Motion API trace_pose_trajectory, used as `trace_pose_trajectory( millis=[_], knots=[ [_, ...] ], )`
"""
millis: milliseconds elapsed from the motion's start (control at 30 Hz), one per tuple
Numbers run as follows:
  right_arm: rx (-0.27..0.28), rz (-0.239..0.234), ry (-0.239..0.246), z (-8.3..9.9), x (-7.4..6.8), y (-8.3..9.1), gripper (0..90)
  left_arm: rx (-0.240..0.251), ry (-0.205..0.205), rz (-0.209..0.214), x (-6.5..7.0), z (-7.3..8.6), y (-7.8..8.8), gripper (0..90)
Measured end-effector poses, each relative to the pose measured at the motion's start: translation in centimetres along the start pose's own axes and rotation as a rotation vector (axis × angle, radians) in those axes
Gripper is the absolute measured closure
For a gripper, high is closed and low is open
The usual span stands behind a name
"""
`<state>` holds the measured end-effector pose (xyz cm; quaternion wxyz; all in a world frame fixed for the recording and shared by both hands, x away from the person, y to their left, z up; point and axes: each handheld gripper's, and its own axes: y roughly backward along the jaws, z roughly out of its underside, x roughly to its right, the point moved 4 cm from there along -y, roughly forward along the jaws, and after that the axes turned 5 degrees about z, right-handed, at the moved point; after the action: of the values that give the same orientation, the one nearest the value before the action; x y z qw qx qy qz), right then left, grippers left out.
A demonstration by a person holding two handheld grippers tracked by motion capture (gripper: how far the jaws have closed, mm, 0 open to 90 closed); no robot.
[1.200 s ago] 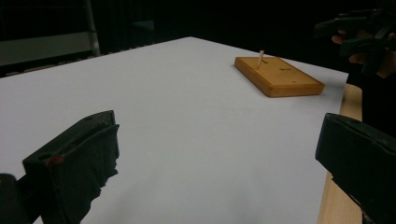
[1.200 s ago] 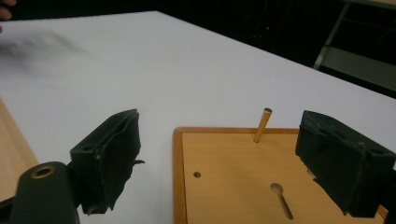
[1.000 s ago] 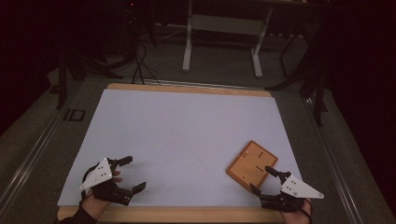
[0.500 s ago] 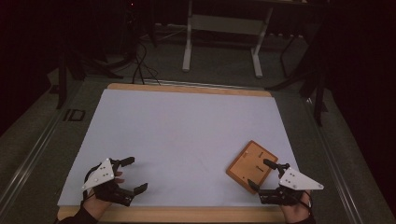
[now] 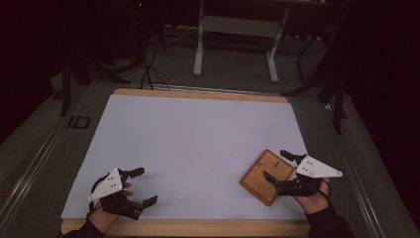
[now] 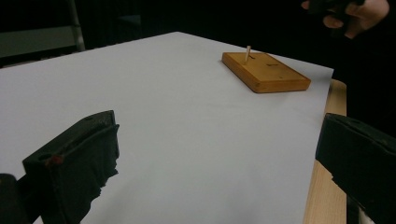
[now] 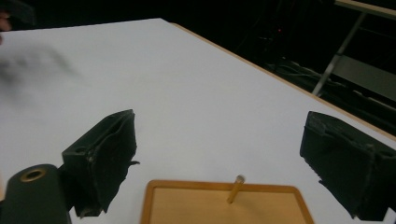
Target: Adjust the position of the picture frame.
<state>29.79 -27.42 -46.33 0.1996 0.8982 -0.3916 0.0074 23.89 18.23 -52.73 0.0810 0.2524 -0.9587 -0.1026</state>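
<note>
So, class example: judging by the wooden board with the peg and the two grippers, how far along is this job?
Barely begun. Done: nothing visibly. In hand: the right gripper, jaws wide apart, hovers over the wooden board, its peg upright between the jaws. Left: gripping anything; the left gripper waits open over the white sheet.

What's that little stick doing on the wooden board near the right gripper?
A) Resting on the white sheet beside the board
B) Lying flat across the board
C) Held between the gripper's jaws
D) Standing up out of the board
D: the small peg rises from the top of the wooden board, and the right gripper, jaws wide apart, has nothing between them.
</note>
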Motion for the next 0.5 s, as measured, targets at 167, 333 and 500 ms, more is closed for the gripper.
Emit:
trace_pose_trajectory(
  millis=[167,333,500],
  knots=[
    [-0.028,-0.018,-0.033,0.3,1.4,-1.8,11.6,-0.002,0.000,0.002,0.0,0.0,0.0,0.0],
    [-0.060,-0.030,-0.048,1.0,2.1,-3.1,13.8,-0.003,-0.002,0.002,-0.1,0.1,0.0,0.0],
    [-0.076,-0.022,-0.065,2.0,2.6,-4.5,16.8,-0.003,0.002,0.009,-0.1,0.1,-0.1,0.0]
  ],
)
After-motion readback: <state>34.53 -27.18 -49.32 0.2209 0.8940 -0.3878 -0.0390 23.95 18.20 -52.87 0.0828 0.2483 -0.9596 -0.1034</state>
